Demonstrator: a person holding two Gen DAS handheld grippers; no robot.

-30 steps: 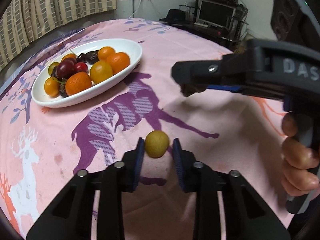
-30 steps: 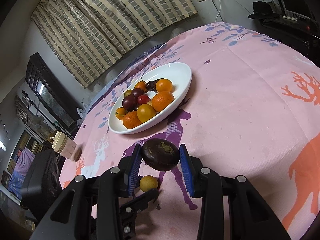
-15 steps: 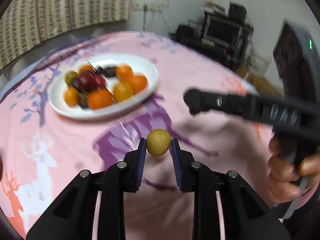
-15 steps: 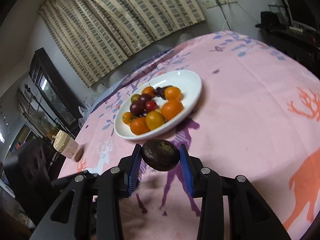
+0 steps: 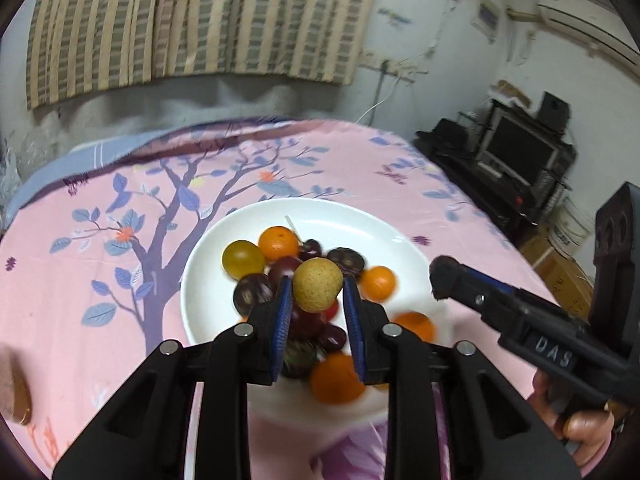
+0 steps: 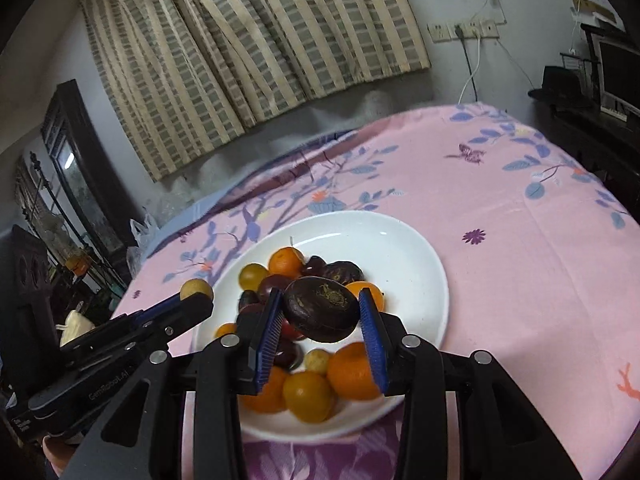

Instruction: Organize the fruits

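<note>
While we are holding both tools above the white oval ceramic plate [image 5: 208, 264], each one is carrying a fruit. Our left gripper [image 5: 317, 312] is closing its blue-padded fingers [image 5: 281, 312] on a small round yellow-brown speckled fruit [image 5: 317, 285], which is sitting between the tips and is hanging over the middle of the fruit pile. In the right wrist view this same fruit [image 6: 196, 290] is showing at the tip of the left tool, near the left rim of the plate [image 6: 416, 256].

Our right gripper [image 6: 323, 330] is gripping a dark purple, almost black, oval fruit with a rough skin [image 6: 321, 309]; the fruit is filling the gap between the two blue pads and is tilting a little. It is hanging above the pile, toward the near side of the plate. In the left wrist view we are seeing only the black tip of the right tool [image 5: 444, 276], beside the right edge of the plate.

On the plate are lying several orange round citrus fruits [image 6: 354, 370], yellow round fruits [image 6: 309, 396] and dark red and purple plum-like fruits [image 5: 256, 294], packed close and touching each other. The plate is resting on a pink printed tablecloth with a blue-leaf tree pattern [image 5: 120, 240]. Behind the table a striped beige and grey curtain [image 6: 256, 40] is hanging.
</note>
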